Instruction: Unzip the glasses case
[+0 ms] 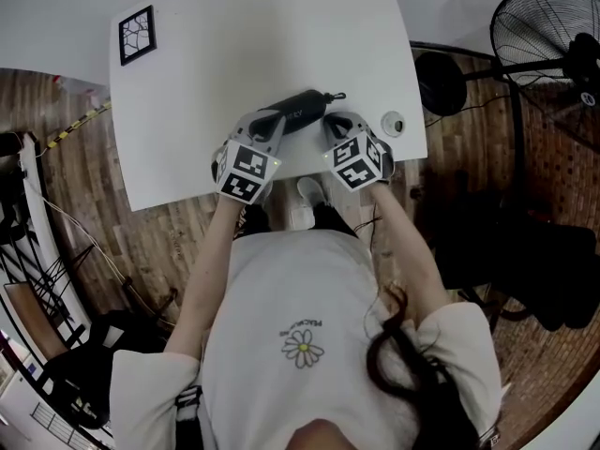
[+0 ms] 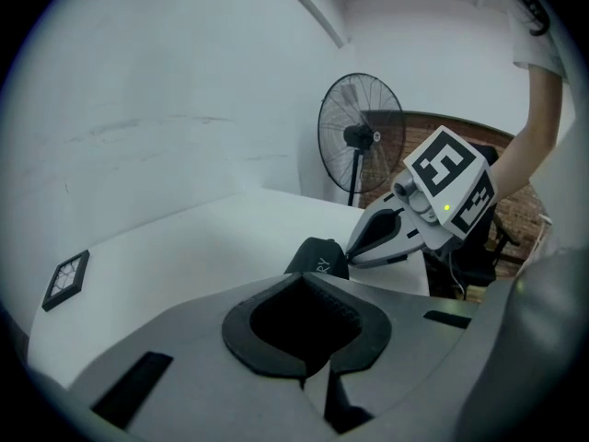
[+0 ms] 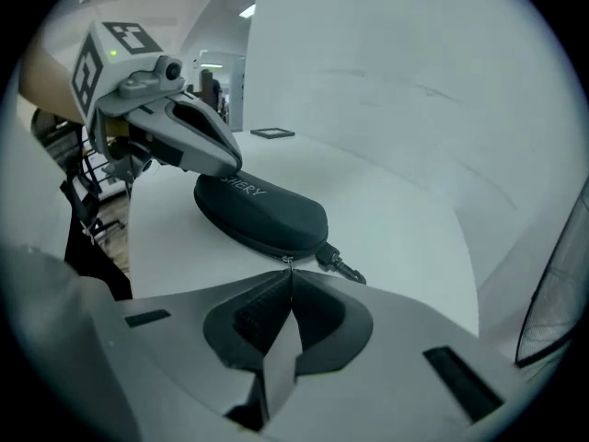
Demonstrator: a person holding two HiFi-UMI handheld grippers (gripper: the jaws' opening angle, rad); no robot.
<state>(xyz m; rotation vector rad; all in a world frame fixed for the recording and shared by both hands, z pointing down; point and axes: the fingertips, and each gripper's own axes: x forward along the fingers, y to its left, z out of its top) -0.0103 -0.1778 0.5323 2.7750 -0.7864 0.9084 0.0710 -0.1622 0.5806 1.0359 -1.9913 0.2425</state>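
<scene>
The black glasses case [image 1: 302,111] lies on the white table [image 1: 234,54] near its front edge. In the right gripper view the case [image 3: 262,210] fills the middle, its zipper seam running along the side. A small black clip [image 3: 339,265] trails from its near end. My left gripper [image 2: 302,279] is shut on the case's left end [image 2: 322,258]. One of its fingers [image 3: 198,145] rests across the top of the case. My right gripper [image 3: 289,273] is shut, with the small silvery zipper pull [image 3: 288,261] pinched at its tips at the case's right end.
A small round object [image 1: 393,124] sits near the table's front right corner. A square black marker card [image 1: 137,34] lies at the far left. A standing fan [image 1: 544,36] and dark chair are to the right of the table, on wooden floor.
</scene>
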